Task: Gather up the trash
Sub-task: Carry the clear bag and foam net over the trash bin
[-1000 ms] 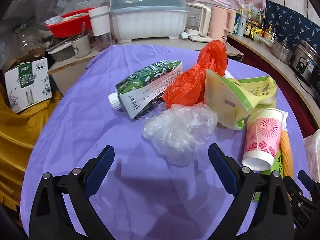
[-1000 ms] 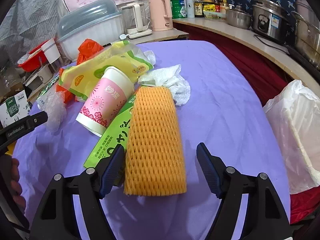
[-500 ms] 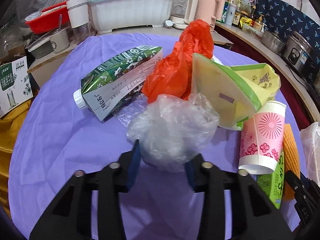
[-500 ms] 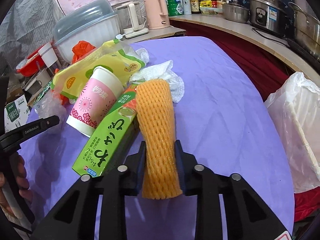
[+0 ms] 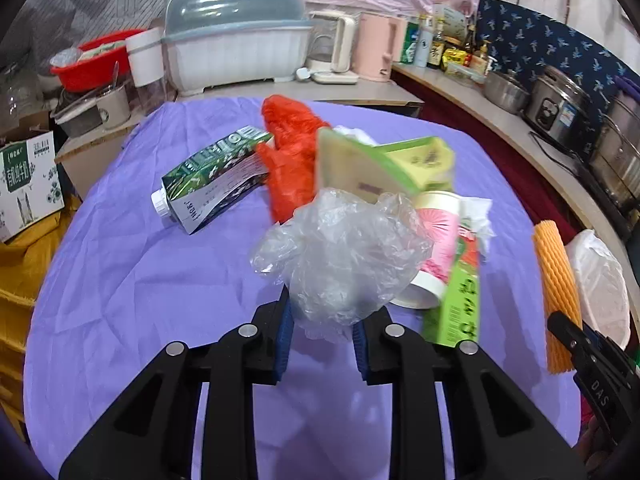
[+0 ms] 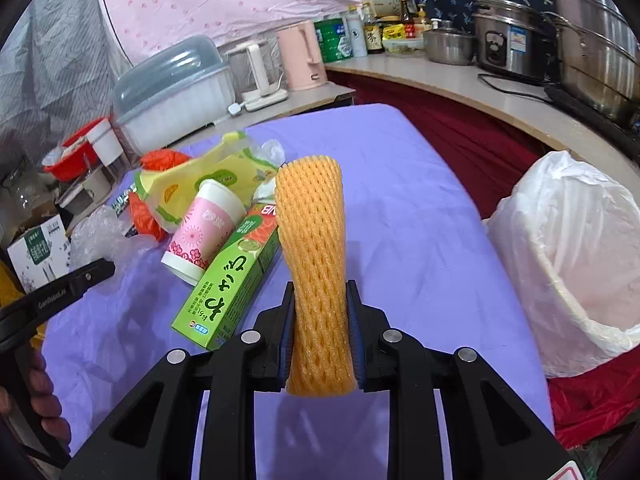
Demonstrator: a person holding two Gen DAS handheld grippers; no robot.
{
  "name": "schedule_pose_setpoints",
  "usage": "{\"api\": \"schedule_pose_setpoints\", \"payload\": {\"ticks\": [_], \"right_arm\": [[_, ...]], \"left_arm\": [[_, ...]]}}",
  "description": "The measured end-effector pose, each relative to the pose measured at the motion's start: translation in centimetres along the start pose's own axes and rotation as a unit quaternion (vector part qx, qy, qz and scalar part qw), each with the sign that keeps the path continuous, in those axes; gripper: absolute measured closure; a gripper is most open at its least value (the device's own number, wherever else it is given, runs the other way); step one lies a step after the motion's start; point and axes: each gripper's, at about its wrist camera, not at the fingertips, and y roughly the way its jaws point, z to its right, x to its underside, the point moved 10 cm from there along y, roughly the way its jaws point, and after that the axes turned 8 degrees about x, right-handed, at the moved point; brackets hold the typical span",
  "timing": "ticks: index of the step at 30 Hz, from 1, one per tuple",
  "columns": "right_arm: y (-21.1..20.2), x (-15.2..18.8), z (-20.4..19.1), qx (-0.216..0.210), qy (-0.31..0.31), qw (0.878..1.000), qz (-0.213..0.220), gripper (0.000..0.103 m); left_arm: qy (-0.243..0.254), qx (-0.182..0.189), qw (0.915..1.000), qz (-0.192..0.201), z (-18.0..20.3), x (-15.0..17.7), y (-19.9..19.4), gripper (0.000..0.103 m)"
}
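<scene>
The left gripper (image 5: 322, 338), jaws just closing, now clenches the crumpled clear plastic bag (image 5: 344, 256), lifted off the purple cloth-covered table (image 5: 132, 280). The right gripper (image 6: 320, 334) likewise pinches the orange foam-net fruit sleeve (image 6: 314, 240), raised. Beyond the right fingers, to their right, the white-lined bin (image 6: 576, 264) waits, so both pieces look ready to drop

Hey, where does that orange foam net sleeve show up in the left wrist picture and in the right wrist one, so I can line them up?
Left wrist view: the orange foam net sleeve stands at the far right edge, just left of the lined trash bin.
Right wrist view: the sleeve fills the centre, pinched between the right gripper jaws.
Shared landmark: the pink paper cup, lying by the green box.
</scene>
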Motion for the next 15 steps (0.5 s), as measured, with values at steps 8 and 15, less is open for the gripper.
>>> {"api": "schedule_pose_setpoints", "payload": {"ticks": [8,15], "right_arm": [[-4.4,-0.8,3.9,0.004,0.029,0.999,0.033,0.081],[-7.3,-0.7,7.8,0.015,0.053,0.997,0.054,0.081]], "left_arm": [[0.035,0.037,0.9986,0.013,6.6,1.0,-3.5,0.078],[0.071,0.067,0.9951,0.016,12.4,1.9,-5.1,0.078]]}}
